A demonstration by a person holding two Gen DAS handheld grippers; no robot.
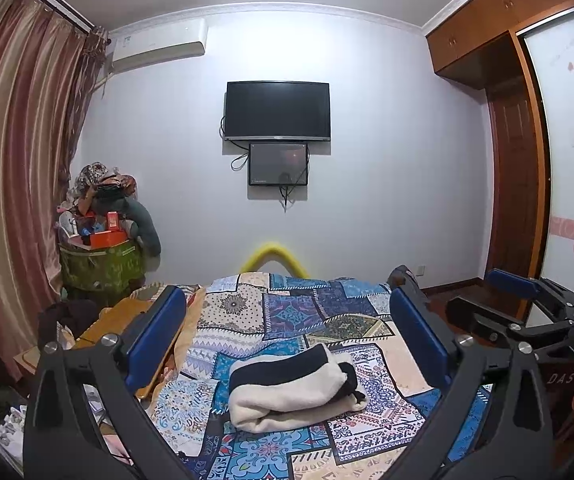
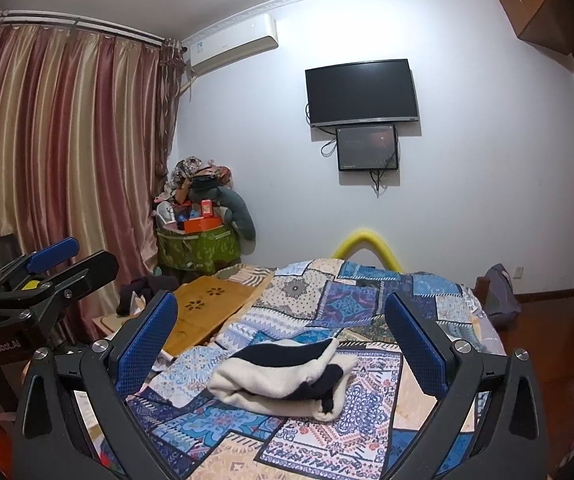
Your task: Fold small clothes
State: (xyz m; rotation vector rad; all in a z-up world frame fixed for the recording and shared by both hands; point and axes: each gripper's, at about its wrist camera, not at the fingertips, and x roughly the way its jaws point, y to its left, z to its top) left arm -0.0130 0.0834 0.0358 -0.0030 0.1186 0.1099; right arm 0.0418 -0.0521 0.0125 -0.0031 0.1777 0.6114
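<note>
A folded cream-and-black garment [image 1: 295, 388] [image 2: 283, 380] lies as a small bundle on the patchwork bedspread [image 1: 287, 312] [image 2: 327, 300]. My left gripper [image 1: 287, 294] hovers just short of it, open wide, with its blue pads apart and nothing between them. My right gripper [image 2: 281, 300] is likewise open and empty, with the bundle lying low between and ahead of its fingers. Each gripper shows in the other's view: the right one [image 1: 471, 292] at the right edge, the left one [image 2: 93, 252] at the left edge. Neither touches the garment.
A wooden lap table [image 2: 203, 308] [image 1: 119, 316] rests on the bed's left side with dark clothing [image 2: 147, 288] beside it. A green bin piled with clutter [image 2: 197, 248] stands by the striped curtain [image 2: 67, 152]. Two screens [image 1: 277, 110] hang on the far wall; a wooden wardrobe [image 1: 519, 184] is at right.
</note>
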